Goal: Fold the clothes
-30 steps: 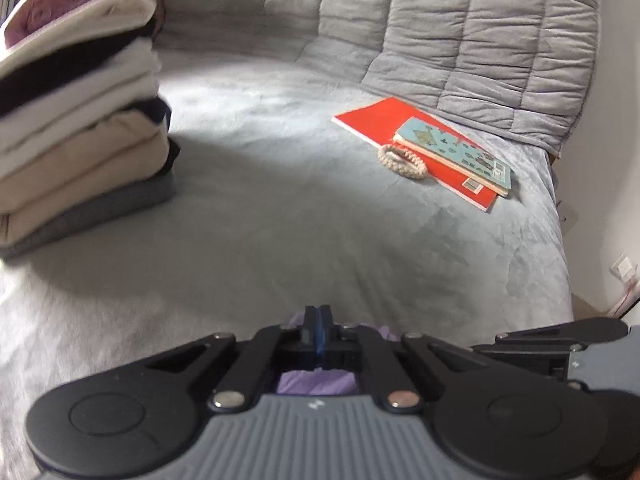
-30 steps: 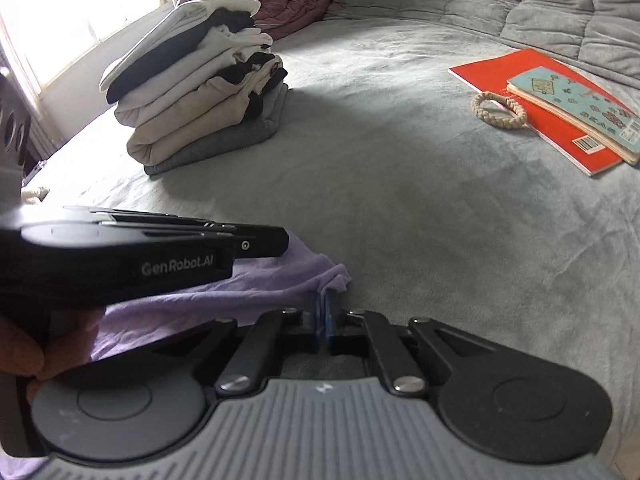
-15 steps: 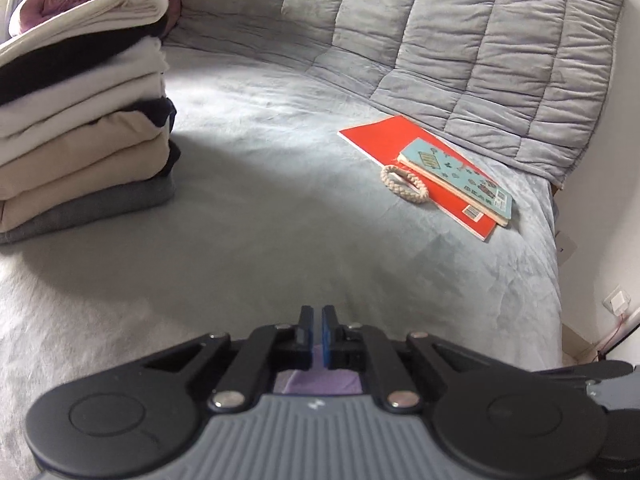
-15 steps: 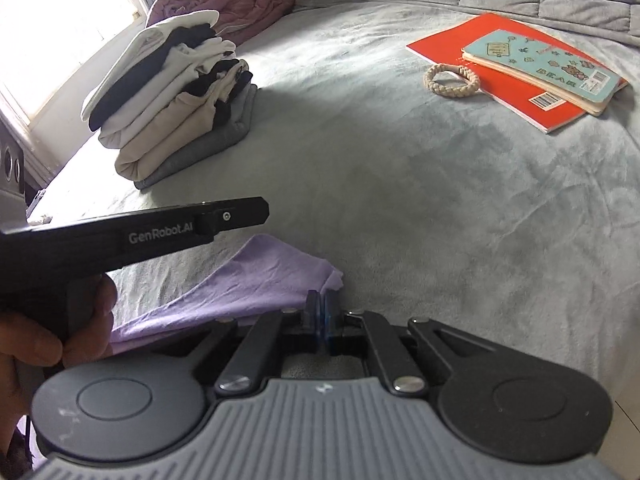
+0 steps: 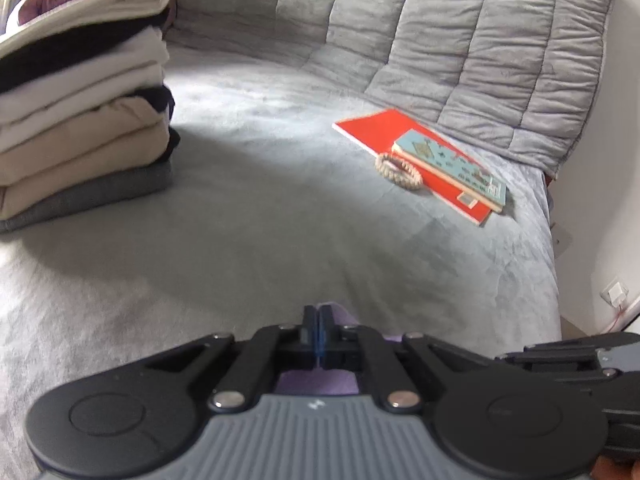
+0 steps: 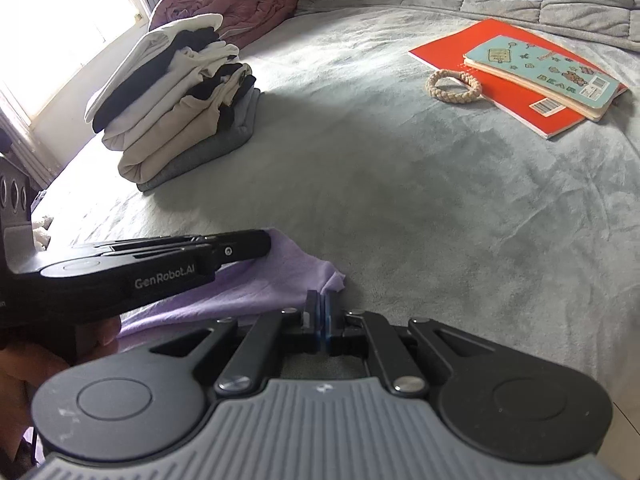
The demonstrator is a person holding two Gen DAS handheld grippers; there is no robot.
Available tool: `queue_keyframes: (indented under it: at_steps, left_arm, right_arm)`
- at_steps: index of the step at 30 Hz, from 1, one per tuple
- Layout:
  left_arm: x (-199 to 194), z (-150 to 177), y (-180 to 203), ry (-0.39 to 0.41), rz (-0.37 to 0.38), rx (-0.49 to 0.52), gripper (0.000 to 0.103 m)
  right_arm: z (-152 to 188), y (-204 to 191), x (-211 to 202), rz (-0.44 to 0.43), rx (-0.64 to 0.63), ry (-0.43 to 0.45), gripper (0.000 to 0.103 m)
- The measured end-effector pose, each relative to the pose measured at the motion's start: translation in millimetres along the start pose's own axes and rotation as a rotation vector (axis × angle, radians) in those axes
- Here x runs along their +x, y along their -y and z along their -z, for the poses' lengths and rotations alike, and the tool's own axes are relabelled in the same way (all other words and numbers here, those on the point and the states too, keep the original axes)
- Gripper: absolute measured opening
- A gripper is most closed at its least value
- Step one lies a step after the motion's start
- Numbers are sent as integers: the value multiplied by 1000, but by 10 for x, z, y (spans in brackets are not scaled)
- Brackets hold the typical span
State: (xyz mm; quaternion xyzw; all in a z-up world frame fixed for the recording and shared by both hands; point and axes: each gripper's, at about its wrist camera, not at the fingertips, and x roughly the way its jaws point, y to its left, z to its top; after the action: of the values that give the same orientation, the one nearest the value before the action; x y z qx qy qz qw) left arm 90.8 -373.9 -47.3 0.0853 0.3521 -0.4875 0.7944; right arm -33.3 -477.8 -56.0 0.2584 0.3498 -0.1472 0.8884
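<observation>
Right wrist: lilac garment (image 6: 240,292) beside folded stack (image 6: 180,100).

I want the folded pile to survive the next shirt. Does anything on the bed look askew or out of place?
Yes. The stack of folded clothes leans: its upper layers overhang to one side and the edges do not line up. Two books and a braided ring lie on the bed, unrelated to folding. The purple garment lies rumpled.
</observation>
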Motion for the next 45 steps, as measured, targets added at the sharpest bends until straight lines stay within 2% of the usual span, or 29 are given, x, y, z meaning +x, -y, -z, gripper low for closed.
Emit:
queue_keyframes:
  at_steps: [2,5,7,10,14,16,17,20,23,25,26,31,38,45]
  left_arm:
    - [-67,-28,17,73,-15,14,0]
    - [-34,-51,47,113,-45,44,0]
    - [57,-20,49,115,-71,55,0]
    - [252,91,17,79,-101,55,0]
    - [297,179,60,109,-127,79,1]
    - [274,188,96,121,-140,96,2]
    - [250,190,101,127,-139,90,6]
    - [179,197,118,146,-137,70,35]
    - [66,239,106,191,-170,37,46]
    - [-28,272,59,211,-192,-3,55]
    - [-87,292,23,217,-196,-24,60]
    - [-437,426,-87,229,-223,-59,65]
    - [-1006,690,-280,236,-337,-68,71]
    - [-1693,1033,-631,209,-468,-102,76]
  right_arm:
    - [-13,-14,-62,3,-6,27,2]
    - [-57,-54,-90,12,-24,51,2]
    - [-79,-82,-40,35,-41,49,2]
    - [-71,-84,98,66,-53,4,2]
    - [-55,-99,158,83,-82,-21,3]
    - [-58,-118,146,87,-89,-18,7]
    - [-60,-131,138,92,-92,-16,11]
    - [-70,-184,101,111,-101,6,14]
    - [-92,-212,79,132,-105,28,21]
    - [-108,-219,70,141,-102,39,34]
    - [-113,-221,67,140,-100,41,37]
    - [-113,-268,49,110,-83,45,39]
    - [-35,-434,40,79,-87,43,46]
    - [80,-733,52,43,-151,39,51]
